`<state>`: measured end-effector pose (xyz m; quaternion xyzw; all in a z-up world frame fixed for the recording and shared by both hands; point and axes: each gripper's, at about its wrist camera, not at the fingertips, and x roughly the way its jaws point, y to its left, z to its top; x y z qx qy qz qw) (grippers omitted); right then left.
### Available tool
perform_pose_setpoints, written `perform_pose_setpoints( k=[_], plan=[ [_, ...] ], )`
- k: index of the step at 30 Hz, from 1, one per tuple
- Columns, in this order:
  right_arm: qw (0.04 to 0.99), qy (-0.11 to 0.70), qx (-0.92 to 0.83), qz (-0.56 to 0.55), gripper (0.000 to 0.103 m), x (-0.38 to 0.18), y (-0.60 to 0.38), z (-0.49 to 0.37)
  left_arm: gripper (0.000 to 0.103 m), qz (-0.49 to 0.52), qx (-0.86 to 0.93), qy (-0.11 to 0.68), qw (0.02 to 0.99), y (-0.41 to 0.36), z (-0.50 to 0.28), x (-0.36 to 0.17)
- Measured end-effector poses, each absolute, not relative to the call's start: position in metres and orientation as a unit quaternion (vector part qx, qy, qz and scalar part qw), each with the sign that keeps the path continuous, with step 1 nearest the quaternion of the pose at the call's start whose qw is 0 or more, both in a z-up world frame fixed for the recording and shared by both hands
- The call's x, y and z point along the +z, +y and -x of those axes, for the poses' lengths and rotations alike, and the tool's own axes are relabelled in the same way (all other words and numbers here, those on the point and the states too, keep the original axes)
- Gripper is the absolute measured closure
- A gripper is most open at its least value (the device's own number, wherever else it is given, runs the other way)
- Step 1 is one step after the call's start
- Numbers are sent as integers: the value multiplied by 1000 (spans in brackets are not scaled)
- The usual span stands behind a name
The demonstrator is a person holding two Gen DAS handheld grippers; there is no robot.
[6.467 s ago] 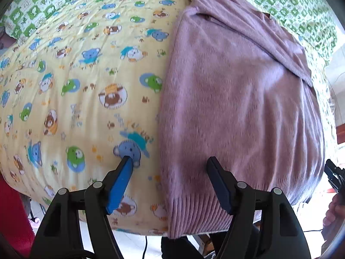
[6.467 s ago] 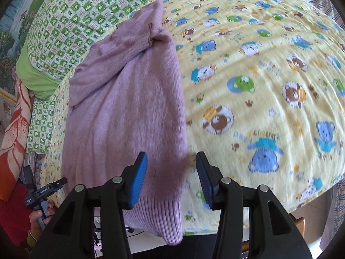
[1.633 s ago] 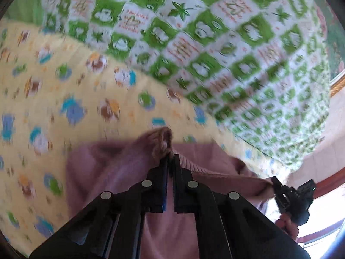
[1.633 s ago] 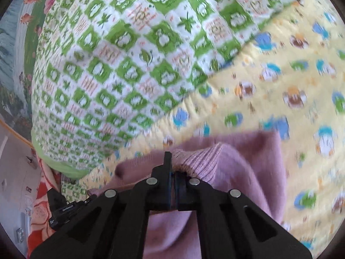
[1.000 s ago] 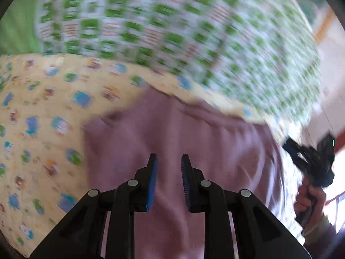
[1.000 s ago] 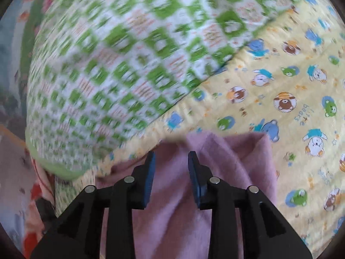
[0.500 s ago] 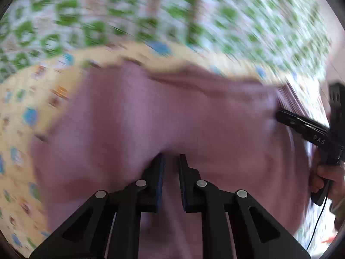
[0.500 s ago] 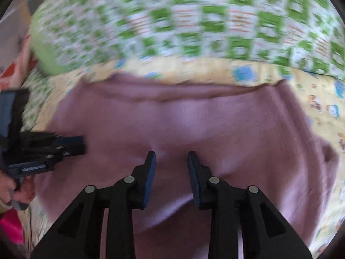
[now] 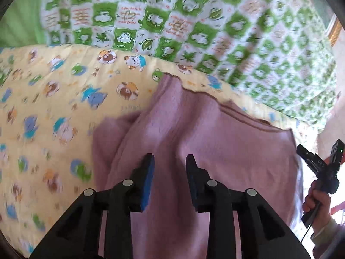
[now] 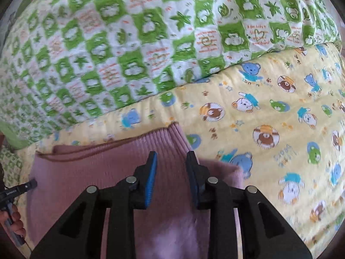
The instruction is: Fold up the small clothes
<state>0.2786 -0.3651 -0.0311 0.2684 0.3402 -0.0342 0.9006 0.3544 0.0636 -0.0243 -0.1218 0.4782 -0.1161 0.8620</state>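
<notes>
Left wrist view: left gripper (image 9: 169,161) jaws just parted, released, hovering over folded mauve sweater (image 9: 215,142) on yellow bear-print quilt (image 9: 54,108). Right gripper (image 10: 171,159) likewise just widened, empty, above sweater's ribbed far edge, near green checked blanket (image 10: 129,43).

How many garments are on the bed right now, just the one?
1: a purple sweater, folded over on the yellow bear-print quilt, just below the green checked blanket. Both views show only this one; something could be hidden beyond the frames.
</notes>
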Motion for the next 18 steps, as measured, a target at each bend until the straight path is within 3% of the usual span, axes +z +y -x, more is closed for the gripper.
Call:
perform_pose_setpoints(
  k=[7, 13, 18],
  plan=[
    [899, 347, 59, -261, 56, -15, -300, -205, 70, 117, -124, 491, 854, 59, -283, -20],
    [875, 417, 39, -243, 55, -64, -291, -169, 70, 90, -65, 528, 842, 69, -274, -56],
    [887, 419, -46, -190, 56, -70, -323, -151, 78, 108, -58, 529, 840, 87, -271, -56]
  ],
)
